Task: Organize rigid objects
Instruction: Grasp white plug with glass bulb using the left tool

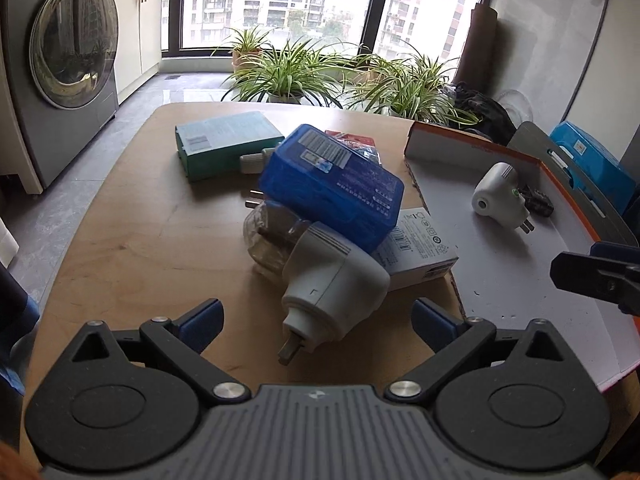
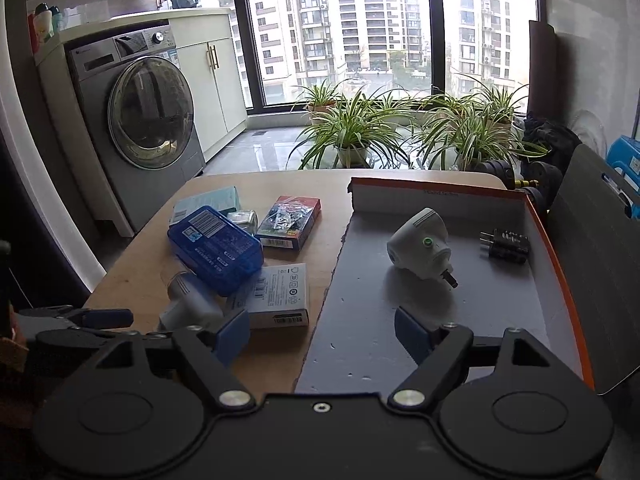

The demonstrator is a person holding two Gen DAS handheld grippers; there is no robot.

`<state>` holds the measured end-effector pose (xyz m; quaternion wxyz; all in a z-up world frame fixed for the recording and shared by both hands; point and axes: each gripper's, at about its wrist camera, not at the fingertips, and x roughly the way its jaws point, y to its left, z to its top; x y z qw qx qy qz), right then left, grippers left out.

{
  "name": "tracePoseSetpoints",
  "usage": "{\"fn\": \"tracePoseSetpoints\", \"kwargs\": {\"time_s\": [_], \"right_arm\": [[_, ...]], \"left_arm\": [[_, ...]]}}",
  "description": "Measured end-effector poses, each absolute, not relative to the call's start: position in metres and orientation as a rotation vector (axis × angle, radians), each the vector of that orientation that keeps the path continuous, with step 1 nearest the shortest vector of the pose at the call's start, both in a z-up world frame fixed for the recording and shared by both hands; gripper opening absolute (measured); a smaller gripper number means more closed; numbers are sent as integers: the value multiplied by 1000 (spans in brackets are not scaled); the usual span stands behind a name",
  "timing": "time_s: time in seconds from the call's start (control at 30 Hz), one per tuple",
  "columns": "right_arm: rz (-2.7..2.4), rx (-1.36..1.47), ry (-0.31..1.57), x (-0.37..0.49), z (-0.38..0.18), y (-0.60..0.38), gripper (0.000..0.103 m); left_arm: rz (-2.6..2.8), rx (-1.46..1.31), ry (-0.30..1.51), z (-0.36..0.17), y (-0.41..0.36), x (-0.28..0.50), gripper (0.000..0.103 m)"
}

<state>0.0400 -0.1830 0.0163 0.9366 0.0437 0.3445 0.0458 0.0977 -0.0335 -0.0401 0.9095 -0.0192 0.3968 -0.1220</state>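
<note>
A white plug adapter (image 1: 332, 292) lies on the wooden table (image 1: 140, 240), leaning on a blue plastic case (image 1: 332, 184) and a white box (image 1: 416, 248). My left gripper (image 1: 318, 322) is open, its blue pads wide on either side of the adapter and not touching it. On the right is a shallow grey tray with an orange rim (image 2: 440, 320). It holds a second white adapter (image 2: 420, 244) and a black plug (image 2: 506, 244). My right gripper (image 2: 322, 334) is open and empty above the tray's near left edge.
A green box (image 1: 224, 140) and a red box (image 2: 290, 222) lie behind the blue case, with a clear plastic piece (image 1: 268, 232) under it. A washing machine (image 2: 144, 120) stands to the left, potted plants (image 2: 356, 128) beyond the table, a grey board (image 2: 600, 264) right of the tray.
</note>
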Motion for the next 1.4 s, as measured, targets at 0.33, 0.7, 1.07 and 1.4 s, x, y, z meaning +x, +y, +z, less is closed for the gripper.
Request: {"fn": "tracePoseSetpoints", "kwargs": {"time_s": [0.33,0.7,1.07,1.4], "right_arm": [[64,121,716,45,8,-197,95],[80,137,739,54,-3,-191,95],[128,77,748,64,-1,-170,95],[326,-101,711,97,5,-116,95]], "left_arm": [[-218,-5,822,-57,-35,126,103],[-211,-9,799,-58,7,116,103],[-260,21,743,-58,-1,125,68],[-220,-45,714,-43,25,104,68]]}}
